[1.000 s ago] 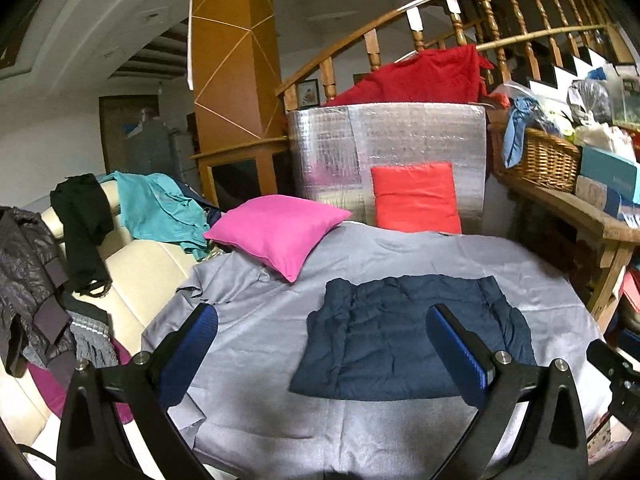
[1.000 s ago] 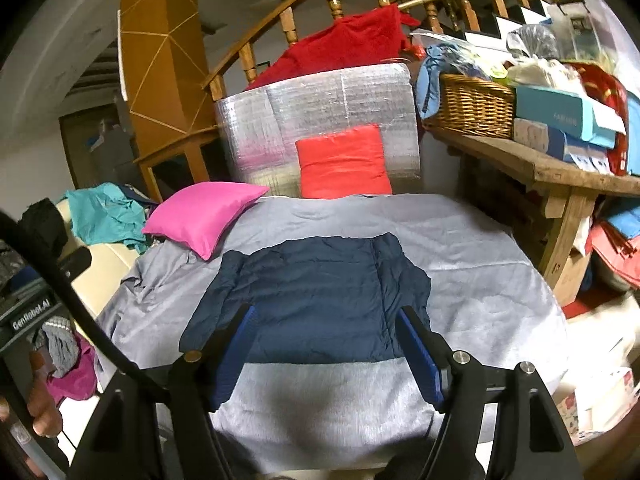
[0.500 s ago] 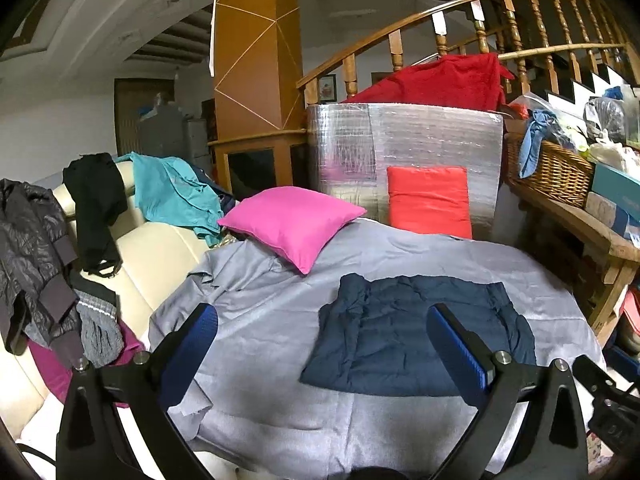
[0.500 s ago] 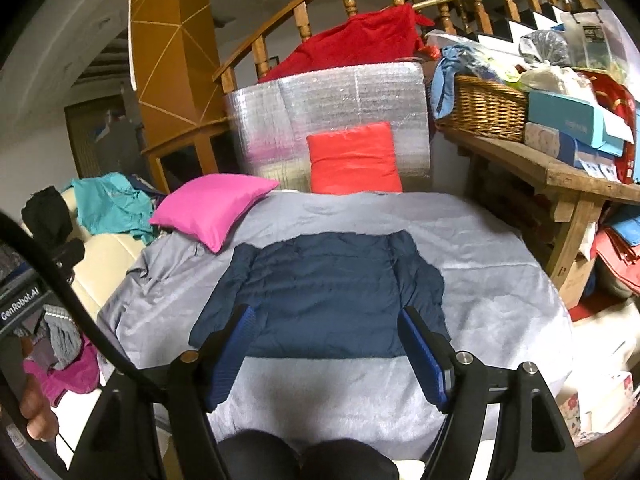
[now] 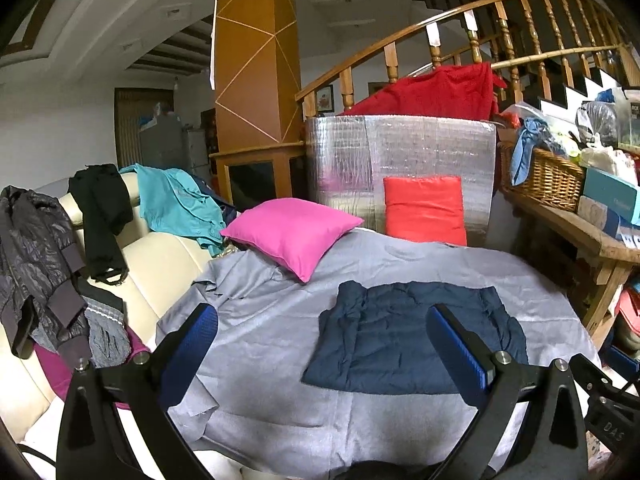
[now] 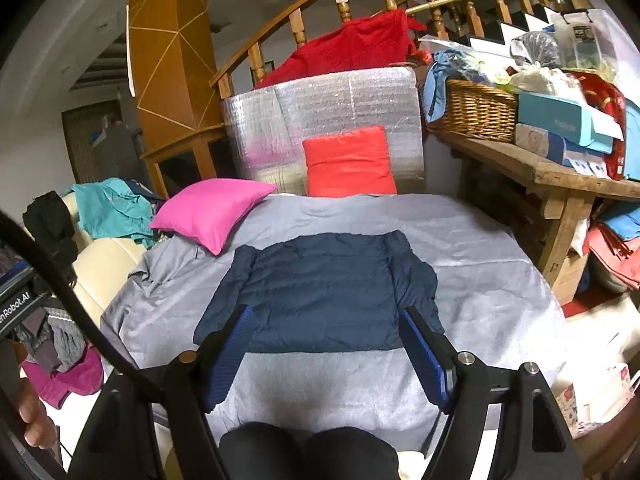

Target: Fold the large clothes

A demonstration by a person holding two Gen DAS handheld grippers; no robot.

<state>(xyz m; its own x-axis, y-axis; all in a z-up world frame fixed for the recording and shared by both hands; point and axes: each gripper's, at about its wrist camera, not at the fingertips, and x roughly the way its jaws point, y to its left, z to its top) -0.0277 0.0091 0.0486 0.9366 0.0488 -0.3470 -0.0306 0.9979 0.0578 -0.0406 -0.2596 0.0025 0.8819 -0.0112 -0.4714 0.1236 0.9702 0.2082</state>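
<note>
A navy padded jacket (image 6: 320,292) lies flat on a grey sheet (image 6: 472,240), sleeves folded in, forming a rectangle. It also shows in the left wrist view (image 5: 408,336), right of centre. My left gripper (image 5: 324,328) is open and empty, held back above the sheet's near left side. My right gripper (image 6: 326,328) is open and empty, held above and behind the jacket's near hem, not touching it.
A pink pillow (image 5: 292,232) and a red cushion (image 5: 424,208) lie at the sheet's far side before a silver panel (image 6: 328,120). A cream sofa (image 5: 160,256) with draped clothes stands left. A wooden bench (image 6: 552,172) with a wicker basket (image 6: 476,112) stands right. Dark knees (image 6: 308,452) show below.
Both grippers have drawn back and risen from the bed, so the jacket looks smaller and farther. The jacket has not moved. Both grippers stay open.
</note>
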